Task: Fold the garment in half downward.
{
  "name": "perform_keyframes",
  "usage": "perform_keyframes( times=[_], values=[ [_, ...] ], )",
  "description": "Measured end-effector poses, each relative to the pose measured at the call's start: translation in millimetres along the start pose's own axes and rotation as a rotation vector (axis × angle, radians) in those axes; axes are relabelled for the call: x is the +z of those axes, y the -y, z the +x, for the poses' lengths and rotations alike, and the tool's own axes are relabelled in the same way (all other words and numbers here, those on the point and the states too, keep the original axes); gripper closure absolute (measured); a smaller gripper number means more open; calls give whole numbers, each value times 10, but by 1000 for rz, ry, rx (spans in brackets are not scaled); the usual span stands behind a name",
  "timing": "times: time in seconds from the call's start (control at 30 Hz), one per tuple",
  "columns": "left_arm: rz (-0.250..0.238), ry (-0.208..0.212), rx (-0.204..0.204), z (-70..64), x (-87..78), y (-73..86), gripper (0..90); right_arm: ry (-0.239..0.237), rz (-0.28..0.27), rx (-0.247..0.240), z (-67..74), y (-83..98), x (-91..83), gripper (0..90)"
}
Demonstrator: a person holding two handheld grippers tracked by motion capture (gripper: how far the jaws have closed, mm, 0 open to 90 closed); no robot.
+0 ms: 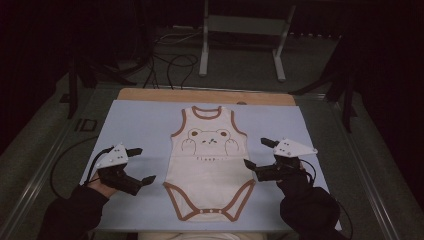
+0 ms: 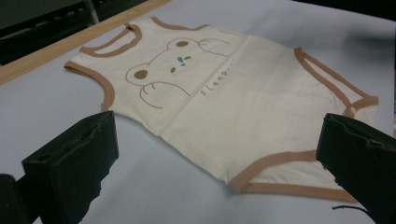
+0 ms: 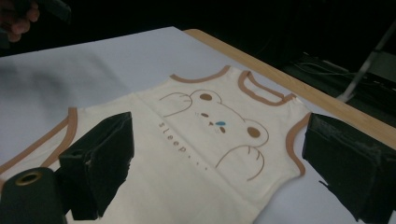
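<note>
Cream bodysuit (image 1: 210, 165) with brown trim lay flat, mid-mat (image 1: 135, 125), bear print facing up. Hovered wide apart, jaws of left gripper (image 1: 141, 165), just off its left edge. Likewise spread, right gripper (image 1: 256, 152), at the right edge, clamping nothing.

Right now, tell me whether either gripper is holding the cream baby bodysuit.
No: the left gripper and right gripper hover open beside the cream bodysuit.
</note>
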State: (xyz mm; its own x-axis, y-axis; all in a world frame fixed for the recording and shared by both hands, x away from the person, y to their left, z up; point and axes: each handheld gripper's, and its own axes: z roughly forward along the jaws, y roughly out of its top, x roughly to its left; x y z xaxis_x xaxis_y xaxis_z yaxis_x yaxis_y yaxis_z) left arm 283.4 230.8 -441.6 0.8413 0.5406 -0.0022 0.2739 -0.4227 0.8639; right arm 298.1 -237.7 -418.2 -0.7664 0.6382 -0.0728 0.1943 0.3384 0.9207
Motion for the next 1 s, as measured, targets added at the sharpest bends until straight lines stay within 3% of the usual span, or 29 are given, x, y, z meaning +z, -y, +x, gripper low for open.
perform_keyframes(
  times=[0.4, 0.77, 1.0],
  values=[
    [30, 21, -2, 174, 192, -139, 1, -16, 14, 7, -211, -143, 277, 91],
    [55, 3, 0, 294, 352, -248, 1, -4, 78, 32, -388, -86, 536, 91],
    [74, 9, 0, 362, 490, -287, 1, -1, 92, 54, -451, -35, 647, 92]
  ],
)
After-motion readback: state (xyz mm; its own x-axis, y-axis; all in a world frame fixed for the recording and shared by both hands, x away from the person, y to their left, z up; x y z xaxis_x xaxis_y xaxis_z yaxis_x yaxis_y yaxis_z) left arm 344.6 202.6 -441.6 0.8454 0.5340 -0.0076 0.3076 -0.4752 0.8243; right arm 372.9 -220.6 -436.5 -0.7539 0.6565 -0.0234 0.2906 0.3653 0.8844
